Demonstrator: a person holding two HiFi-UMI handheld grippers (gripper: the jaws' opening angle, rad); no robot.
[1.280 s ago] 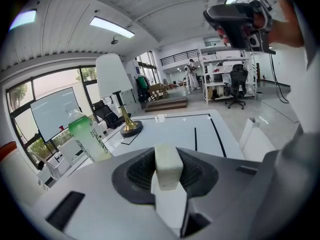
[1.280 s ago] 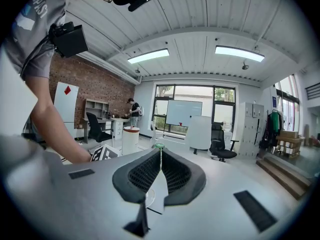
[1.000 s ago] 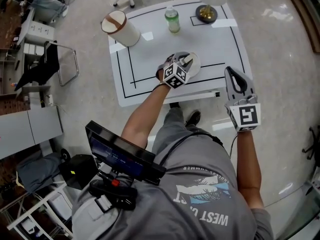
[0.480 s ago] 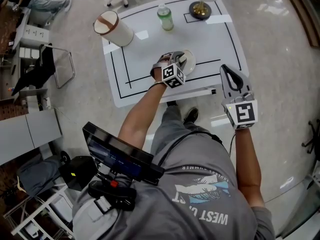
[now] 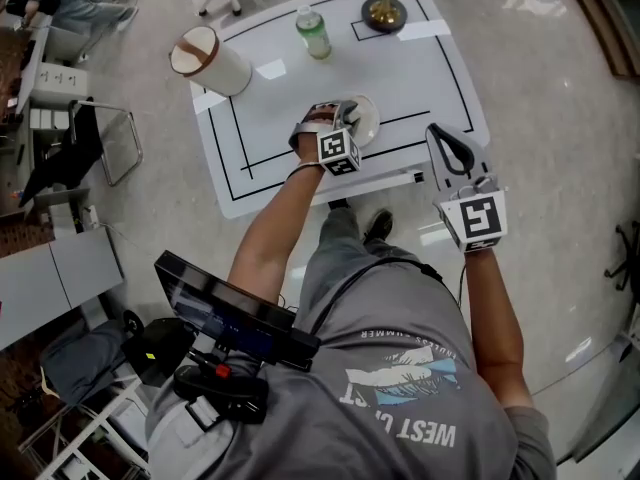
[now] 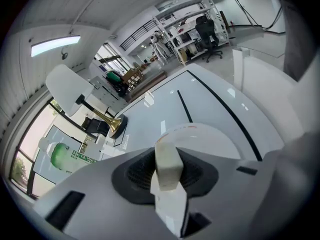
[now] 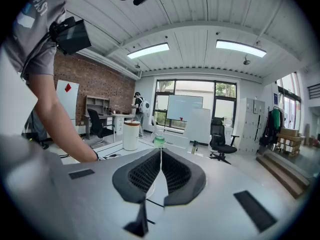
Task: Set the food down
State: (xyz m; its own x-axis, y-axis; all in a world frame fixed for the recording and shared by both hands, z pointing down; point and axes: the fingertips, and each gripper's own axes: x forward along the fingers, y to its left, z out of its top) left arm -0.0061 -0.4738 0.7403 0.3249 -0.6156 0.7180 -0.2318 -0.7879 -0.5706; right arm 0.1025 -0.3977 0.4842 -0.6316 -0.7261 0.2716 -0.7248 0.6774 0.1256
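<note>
A pale cream food block [image 6: 167, 161] is clamped in the left tool [image 5: 343, 118] above a round white plate [image 6: 210, 139] near the front edge of the white table [image 5: 430, 78], with bare tabletop alongside. The right tool [image 5: 448, 146] is held closed and empty at that edge.

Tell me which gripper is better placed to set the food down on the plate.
Left. The left gripper holds the pale food block right over the white plate. The right gripper is shut, empty, and back by the table edge.
</note>
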